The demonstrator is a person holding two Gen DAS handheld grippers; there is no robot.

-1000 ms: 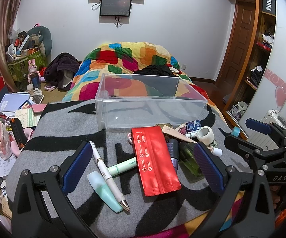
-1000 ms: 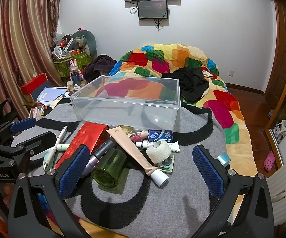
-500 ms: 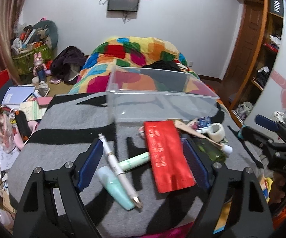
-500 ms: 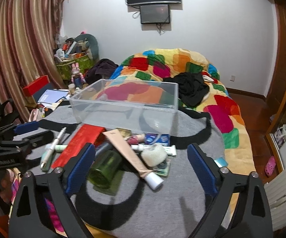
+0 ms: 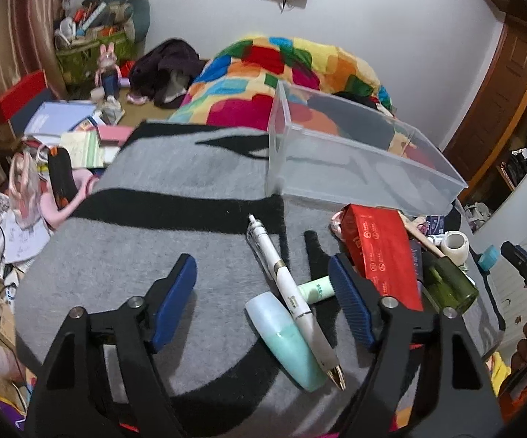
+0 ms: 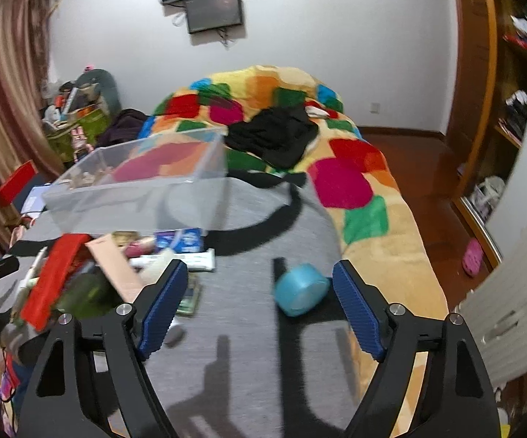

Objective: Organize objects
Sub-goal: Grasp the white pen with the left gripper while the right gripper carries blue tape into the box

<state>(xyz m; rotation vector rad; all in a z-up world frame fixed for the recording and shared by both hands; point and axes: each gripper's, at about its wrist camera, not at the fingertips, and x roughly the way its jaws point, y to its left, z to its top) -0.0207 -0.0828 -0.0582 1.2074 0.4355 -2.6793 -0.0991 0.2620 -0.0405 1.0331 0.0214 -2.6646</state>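
Swung apart since earlier: left gripper (image 5: pixel 263 299) now frames pen (image 5: pixel 285 284), right gripper (image 6: pixel 259 306) frames blue tub (image 6: pixel 301 289), probably next picks. Fingers spread, holding nothing. Bin (image 5: pixel 365 168) waits empty behind clutter on blanket (image 5: pixel 153 226).

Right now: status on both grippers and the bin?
Left gripper open, low over white pen and mint tube. Right gripper open, blue tape roll between fingers, not gripped. Clear bin looks empty. Clutter piled before it.
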